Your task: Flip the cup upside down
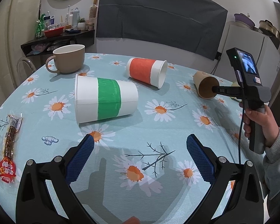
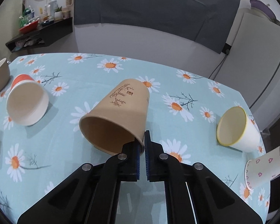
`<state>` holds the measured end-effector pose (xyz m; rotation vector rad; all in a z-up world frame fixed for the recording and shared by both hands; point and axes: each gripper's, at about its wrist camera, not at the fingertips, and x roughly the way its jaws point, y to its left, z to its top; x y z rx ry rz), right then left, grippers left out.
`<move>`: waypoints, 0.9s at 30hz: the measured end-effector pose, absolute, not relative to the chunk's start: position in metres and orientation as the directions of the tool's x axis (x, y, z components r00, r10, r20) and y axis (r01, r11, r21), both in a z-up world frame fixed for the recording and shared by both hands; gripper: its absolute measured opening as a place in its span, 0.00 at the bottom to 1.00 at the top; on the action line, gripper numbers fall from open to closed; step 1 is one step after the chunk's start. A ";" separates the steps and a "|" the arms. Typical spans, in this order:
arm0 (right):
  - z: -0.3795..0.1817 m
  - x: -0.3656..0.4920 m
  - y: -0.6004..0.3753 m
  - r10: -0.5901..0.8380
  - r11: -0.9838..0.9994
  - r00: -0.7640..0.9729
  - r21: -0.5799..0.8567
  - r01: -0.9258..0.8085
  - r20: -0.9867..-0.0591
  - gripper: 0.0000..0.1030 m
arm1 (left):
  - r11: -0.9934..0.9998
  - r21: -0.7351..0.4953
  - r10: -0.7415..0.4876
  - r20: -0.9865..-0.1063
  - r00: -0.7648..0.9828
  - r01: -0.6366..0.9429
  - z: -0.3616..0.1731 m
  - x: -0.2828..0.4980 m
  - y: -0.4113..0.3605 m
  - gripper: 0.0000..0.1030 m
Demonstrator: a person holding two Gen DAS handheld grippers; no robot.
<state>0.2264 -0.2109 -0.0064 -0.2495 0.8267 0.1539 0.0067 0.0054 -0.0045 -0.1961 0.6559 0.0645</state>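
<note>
A brown paper cup (image 2: 119, 112) with a bamboo print lies on its side, mouth towards me. My right gripper (image 2: 142, 140) is shut on its rim at the lower right; one finger is inside the mouth. The same cup shows in the left wrist view (image 1: 205, 85) with the right gripper (image 1: 217, 90) at its mouth. My left gripper (image 1: 140, 145) is open and empty, low over the tablecloth, just in front of a white cup with a green band (image 1: 104, 99) lying on its side.
A red-banded cup (image 1: 146, 72) lies on its side; a tan mug (image 1: 69, 58) stands upright at the back left. A yellow-rimmed cup (image 2: 237, 128) and a heart-print cup (image 2: 265, 168) lie to the right. Snack packets (image 1: 7, 149) lie at the left edge.
</note>
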 end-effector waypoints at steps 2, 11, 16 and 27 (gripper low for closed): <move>-0.007 0.212 -0.216 0.054 0.956 0.659 -0.150 -0.250 -0.750 0.04 | 0.979 -0.160 0.000 -0.611 0.791 -0.123 -0.004 0.007 0.005 0.94; -0.001 0.136 -0.225 0.132 0.940 0.655 -0.117 -0.322 -0.744 0.04 | 0.979 -0.161 -0.003 -0.621 0.784 -0.124 -0.006 0.008 0.006 0.94; 0.003 0.106 -0.225 0.158 0.930 0.665 -0.115 -0.348 -0.729 0.04 | 0.981 -0.160 -0.017 -0.634 0.773 -0.110 -0.007 0.012 0.004 0.94; 0.003 0.085 -0.251 0.219 0.940 0.671 -0.030 -0.339 -0.709 0.08 | 0.980 -0.158 -0.011 -0.652 0.758 -0.122 -0.009 0.015 0.005 0.94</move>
